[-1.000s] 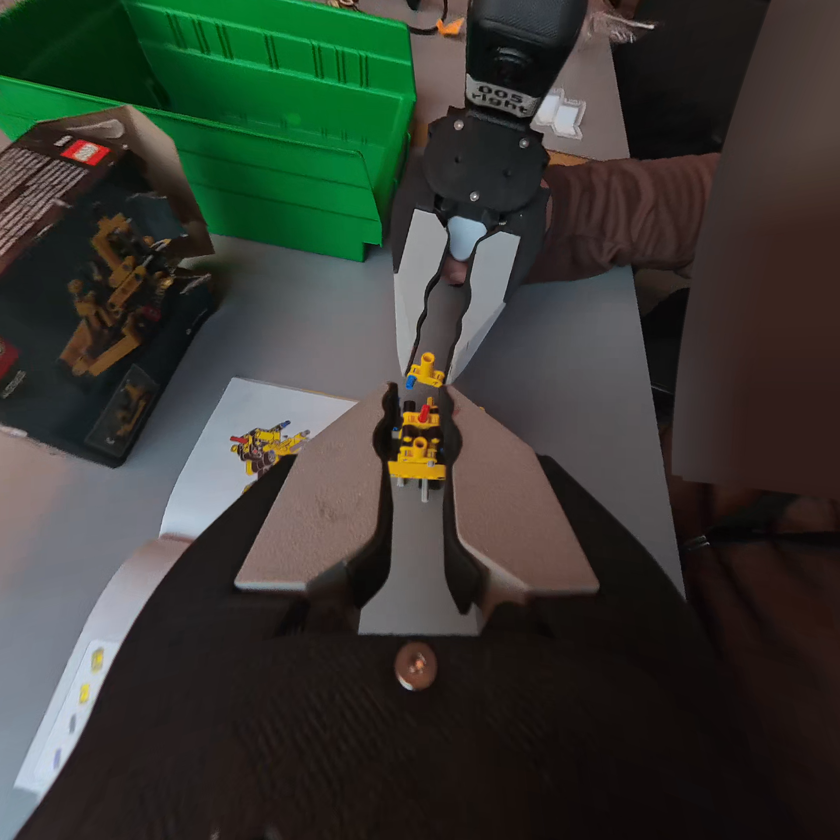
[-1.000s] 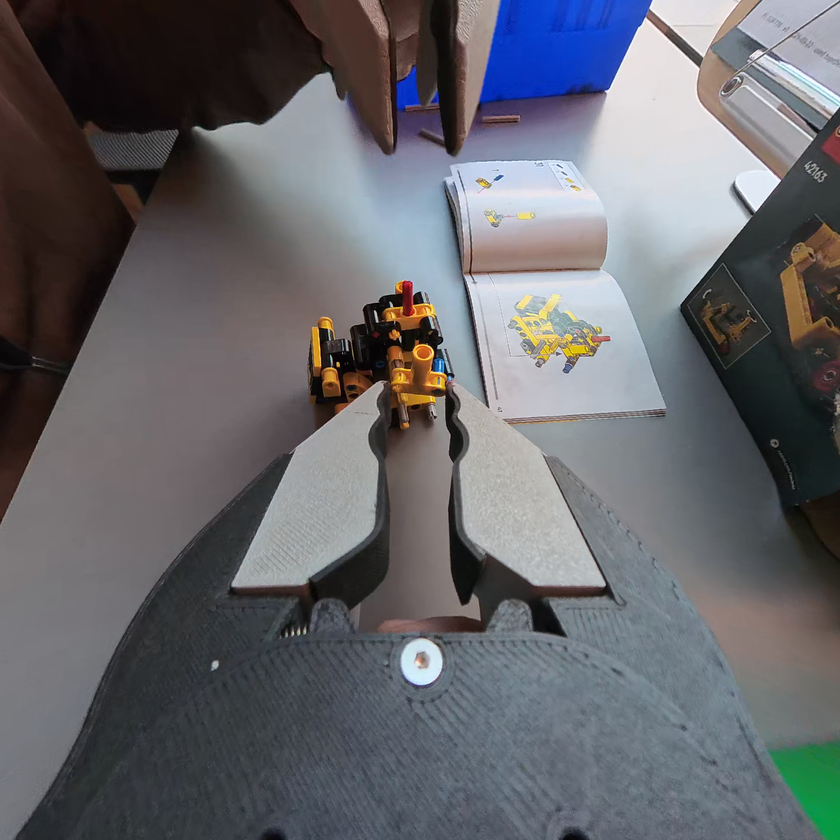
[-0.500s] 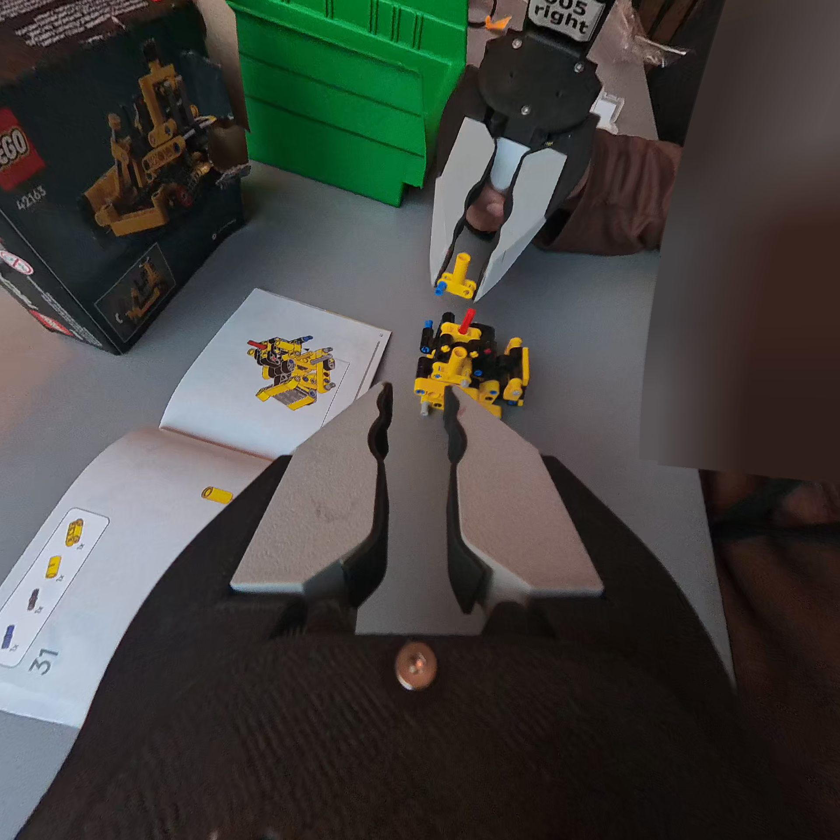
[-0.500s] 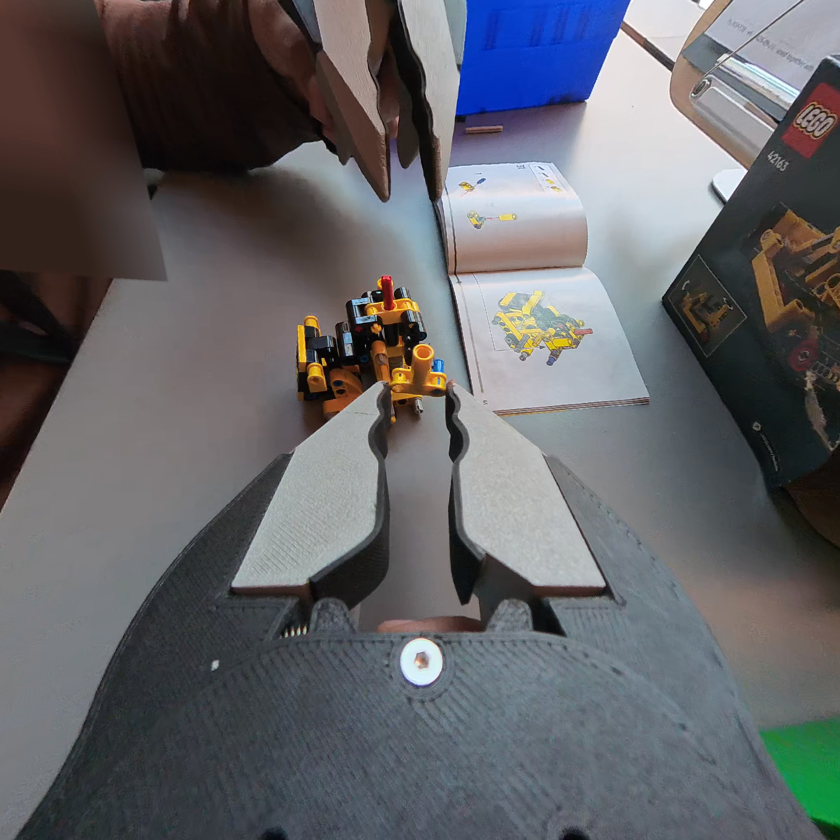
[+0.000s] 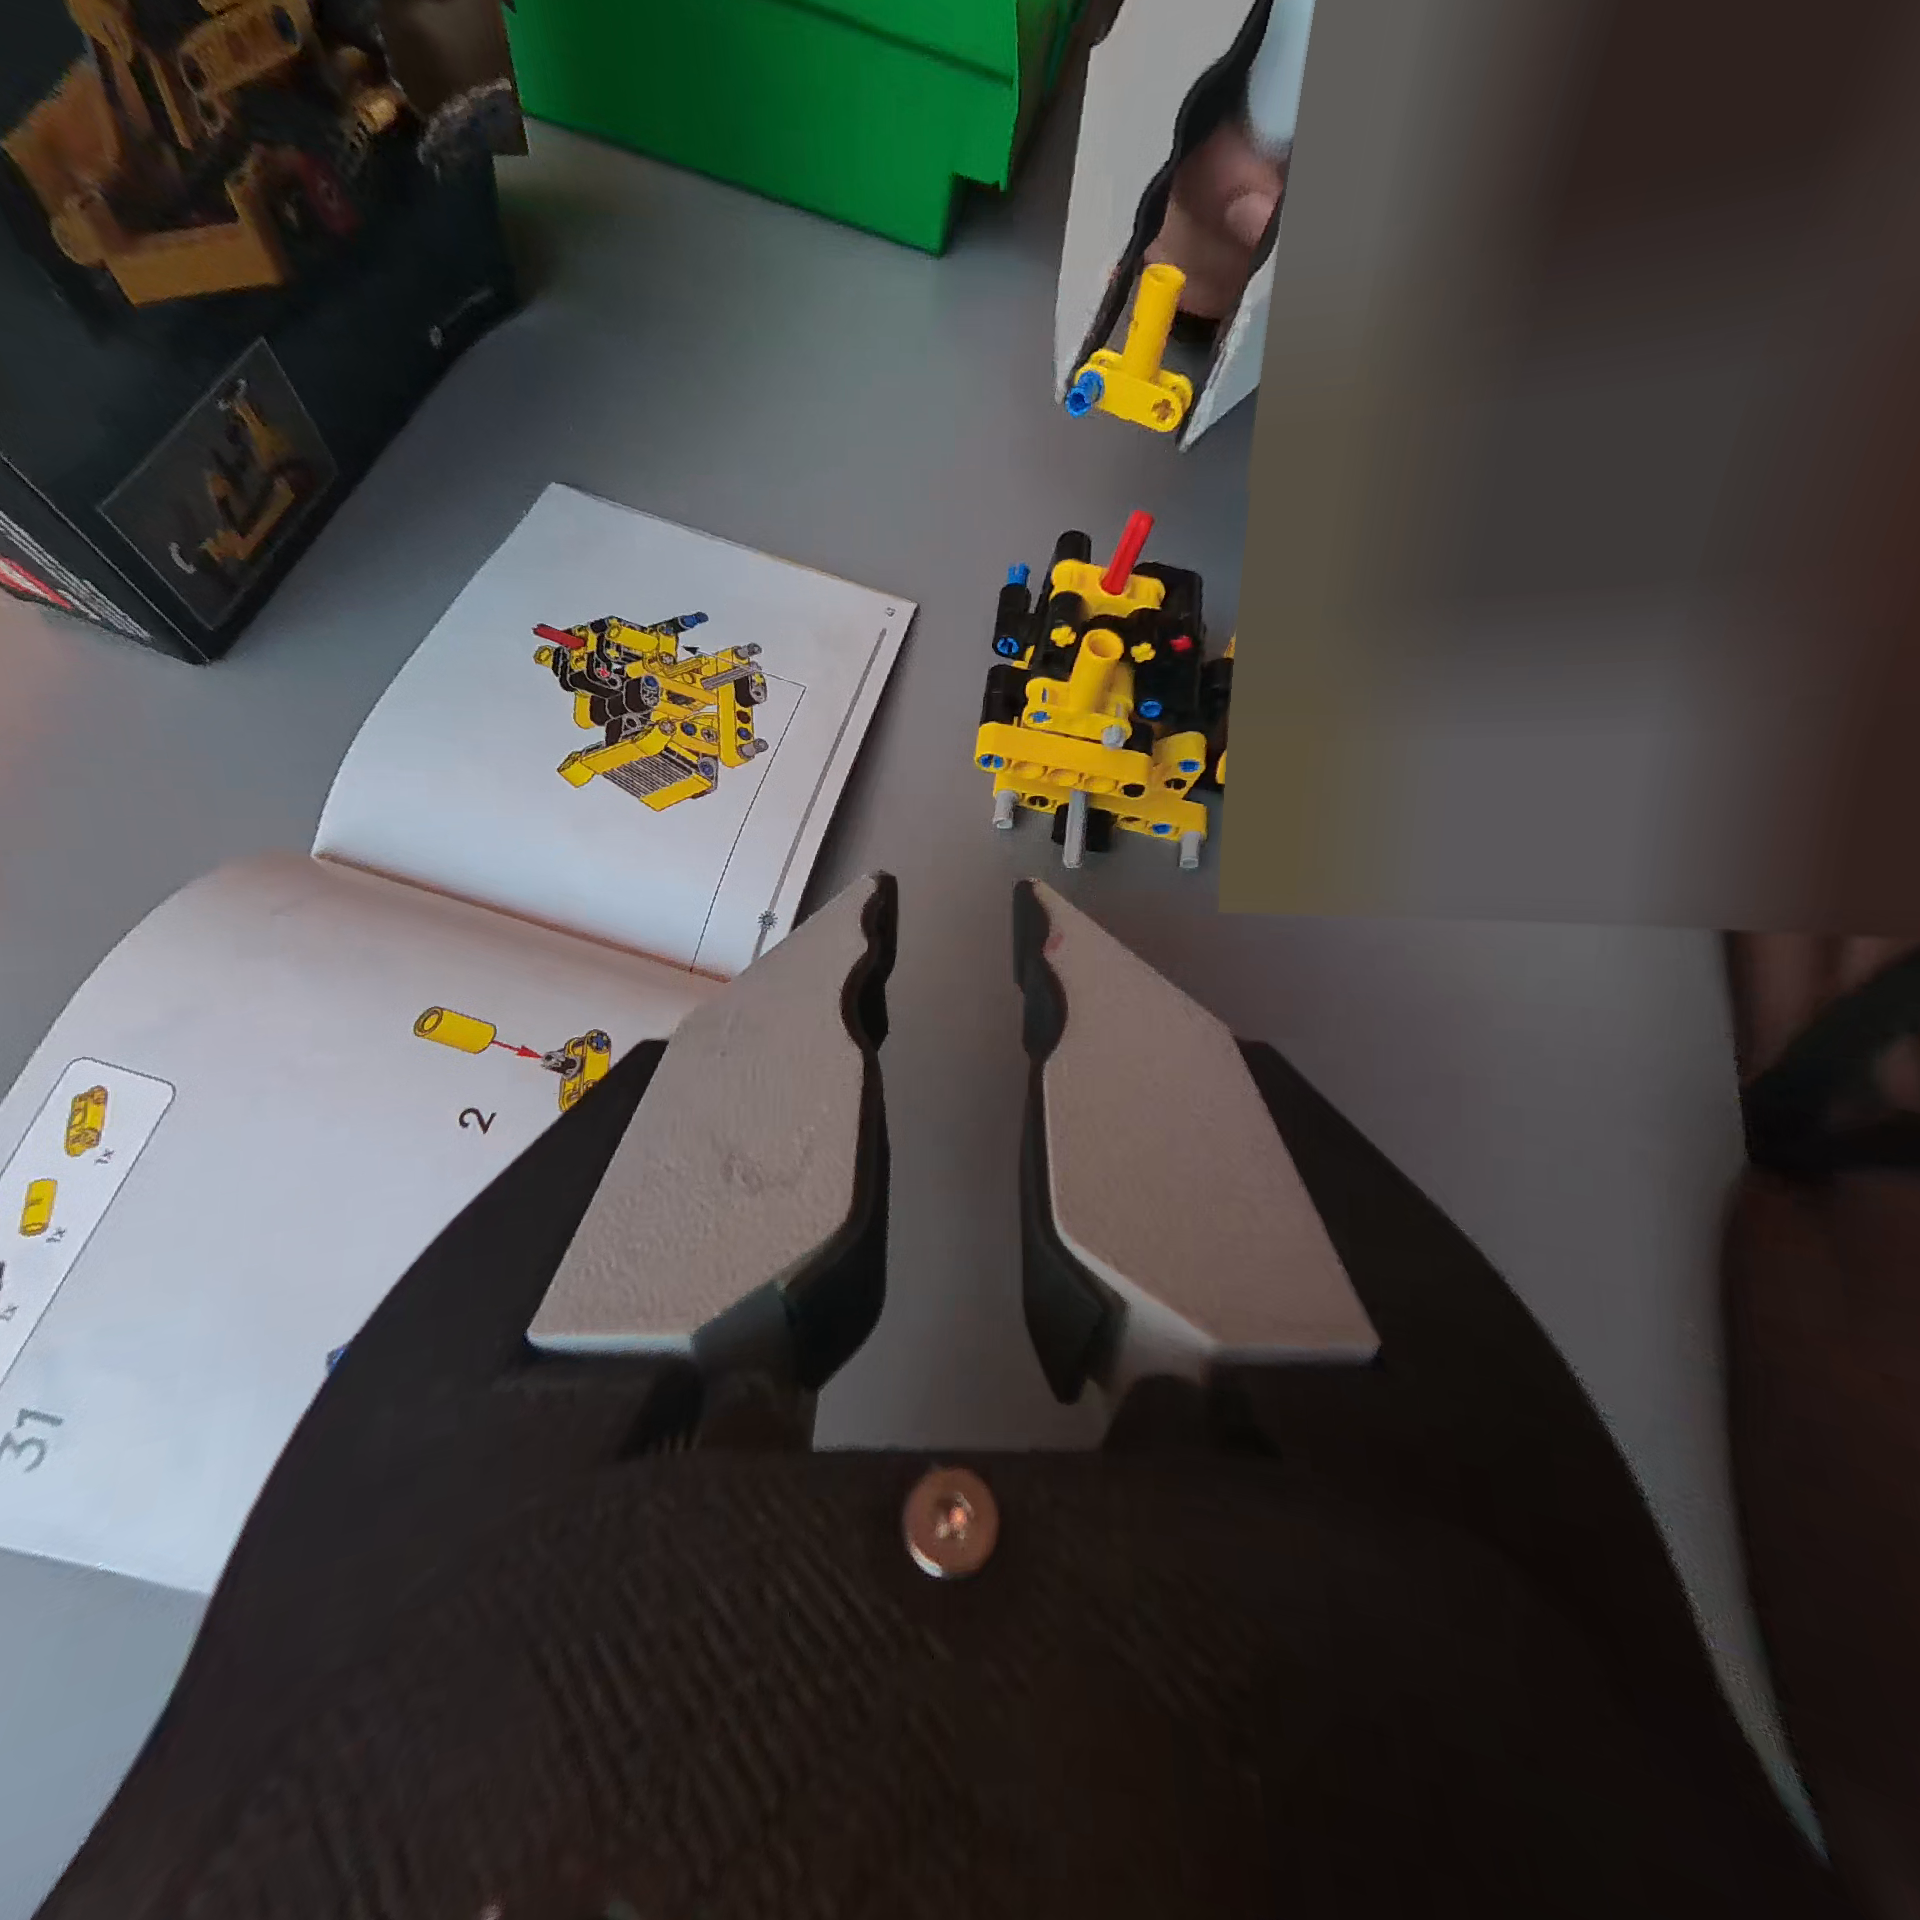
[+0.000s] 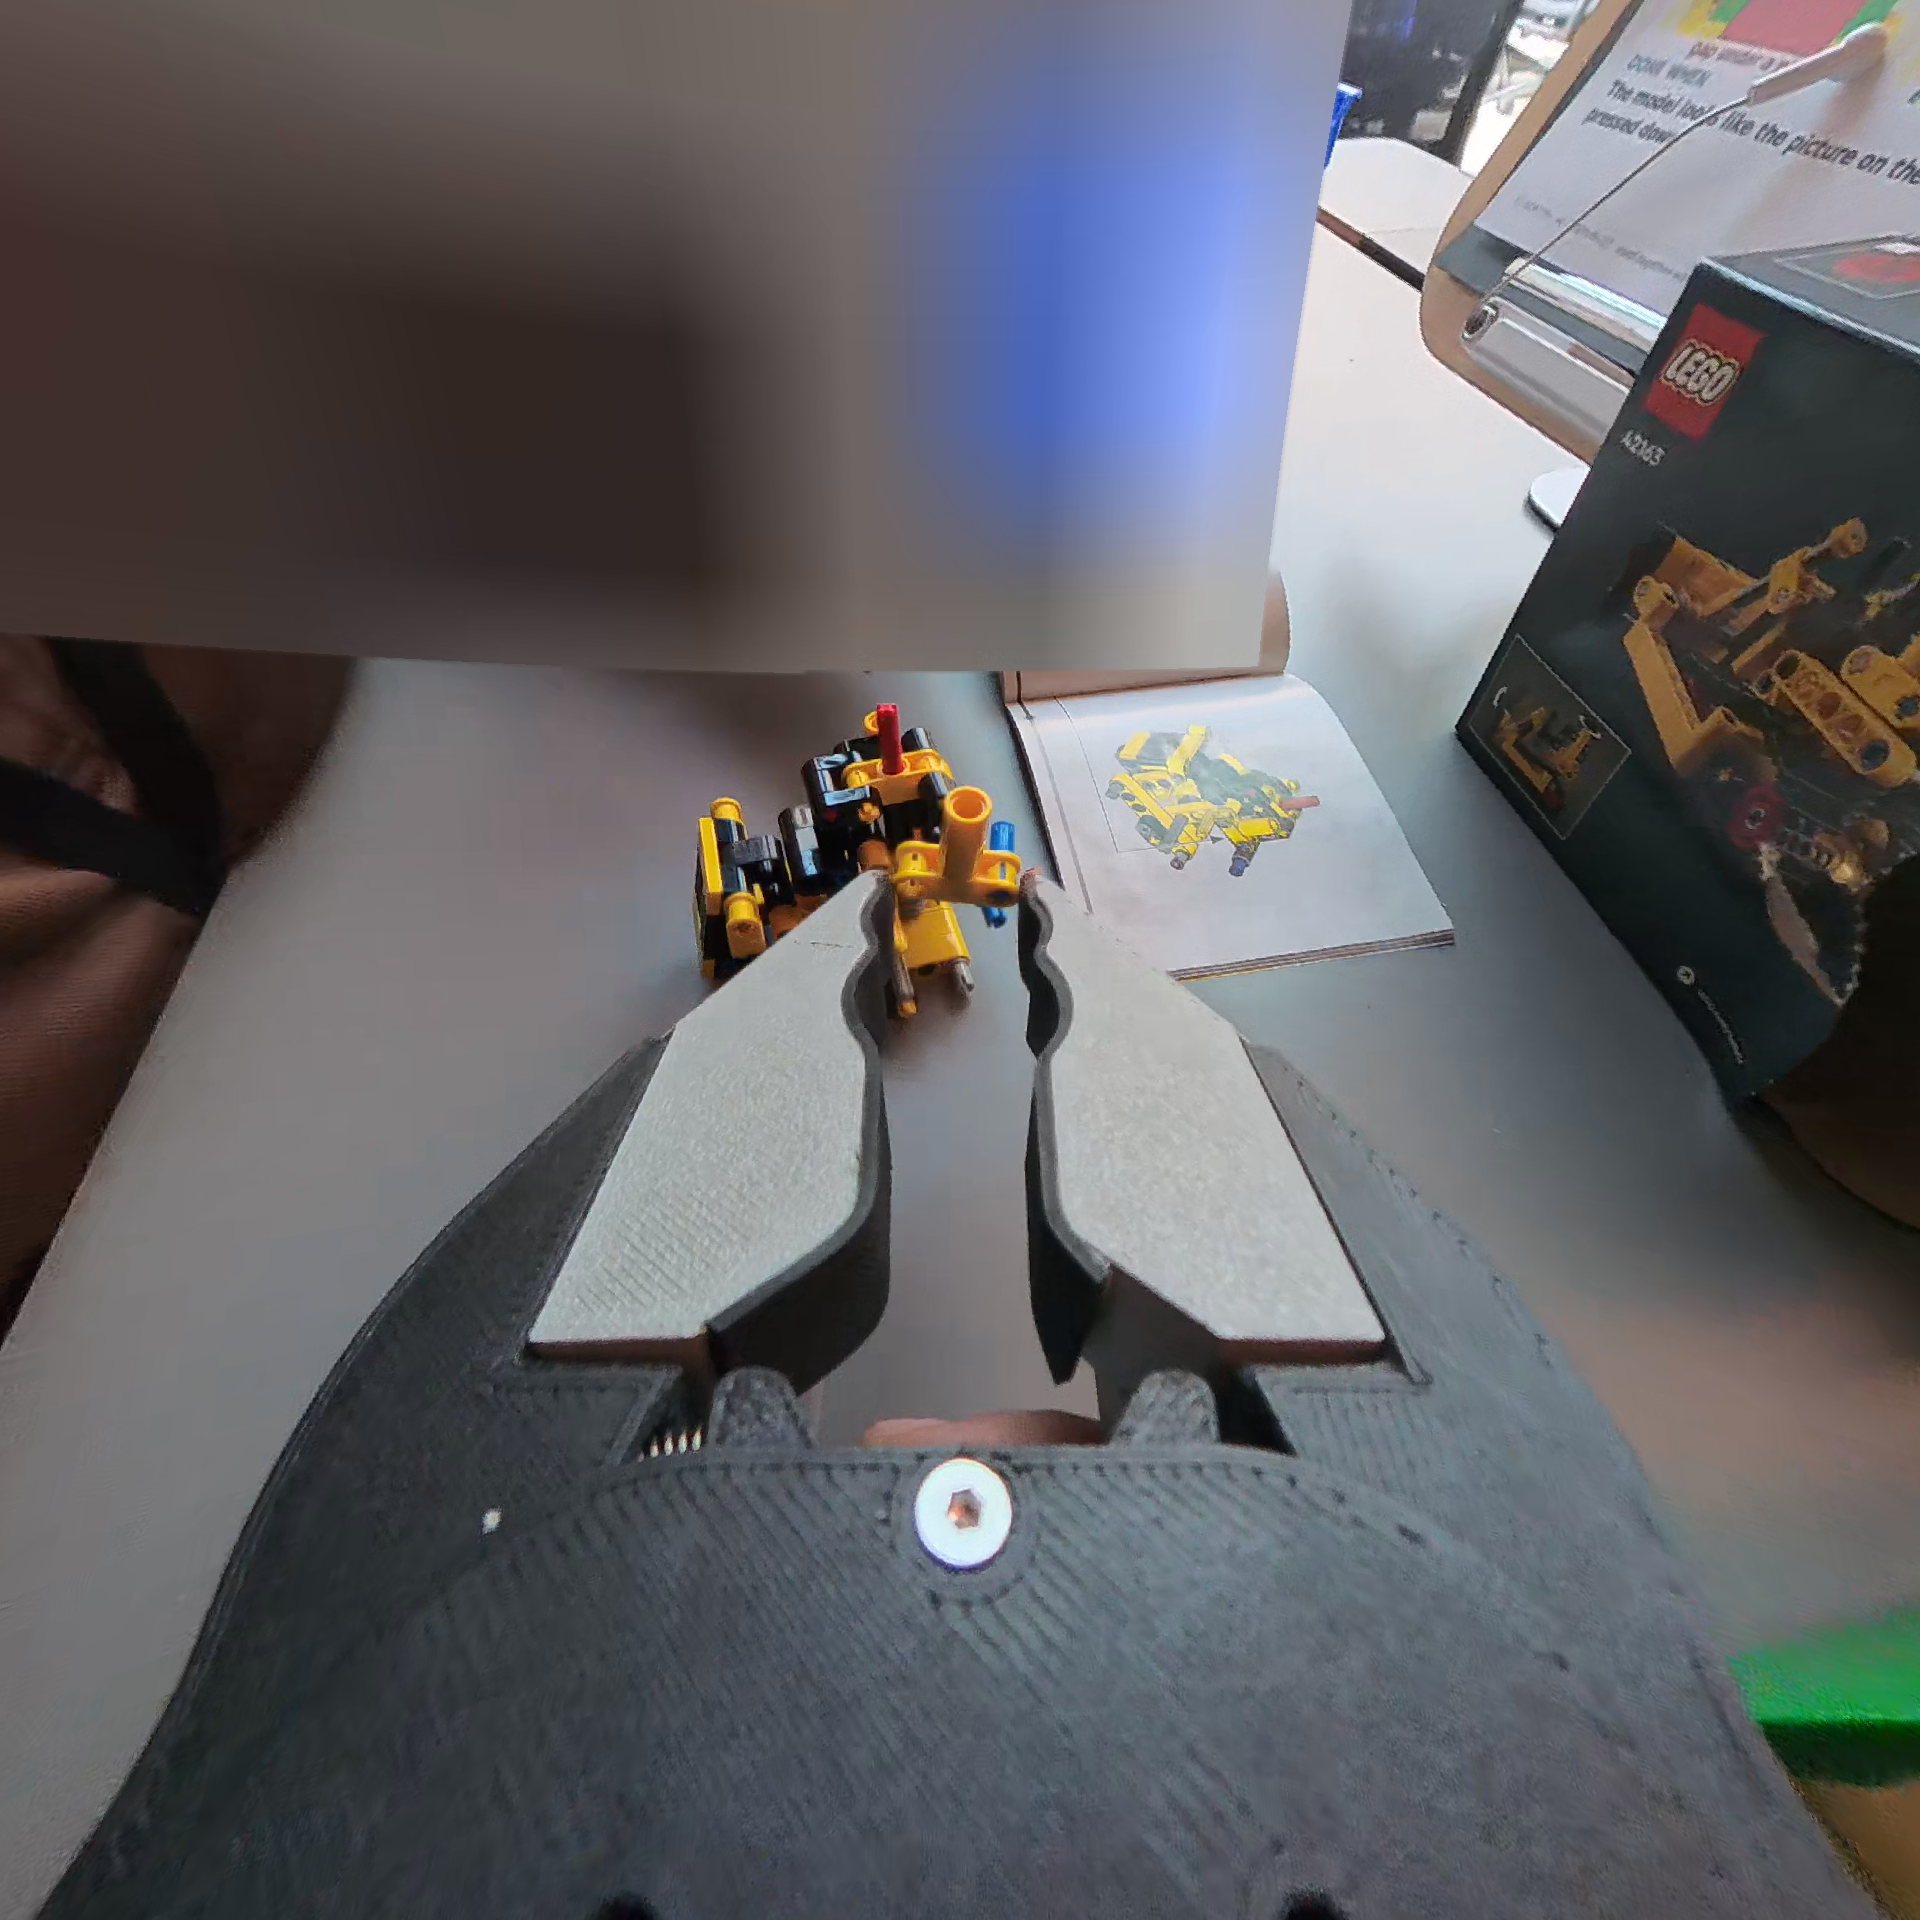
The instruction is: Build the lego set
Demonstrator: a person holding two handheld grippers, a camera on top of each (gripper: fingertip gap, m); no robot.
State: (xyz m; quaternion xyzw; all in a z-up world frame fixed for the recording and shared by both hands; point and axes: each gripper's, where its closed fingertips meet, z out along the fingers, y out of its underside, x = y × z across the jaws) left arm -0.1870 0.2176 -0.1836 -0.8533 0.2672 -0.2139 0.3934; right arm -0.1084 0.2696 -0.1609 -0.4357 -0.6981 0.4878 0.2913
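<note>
Left gripper (image 5: pixel 948 899) held low over the grey worktop (image 5: pixel 675 343), jaws apart and empty, just short of the yellow-and-black lego model (image 5: pixel 1101 696) resting beside the open instruction booklet (image 5: pixel 436 914). Right gripper (image 6: pixel 951 888) angled down above the model, jaws clamped on a yellow T-shaped piece (image 6: pixel 961 852). Only in the left wrist view: a green bin (image 5: pixel 790 104); only in the right: a clipboard (image 6: pixel 1662 156) behind the set's box (image 6: pixel 1714 748).

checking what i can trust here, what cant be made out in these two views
- Model: its right side is behind the blur patch in the left wrist view.
- Right gripper: body cut off by the top edge and the patch; only fingers and held yellow piece show.
- Left gripper: absent from the right wrist view.
- Box: cut off by the frame edge in both views.
</note>
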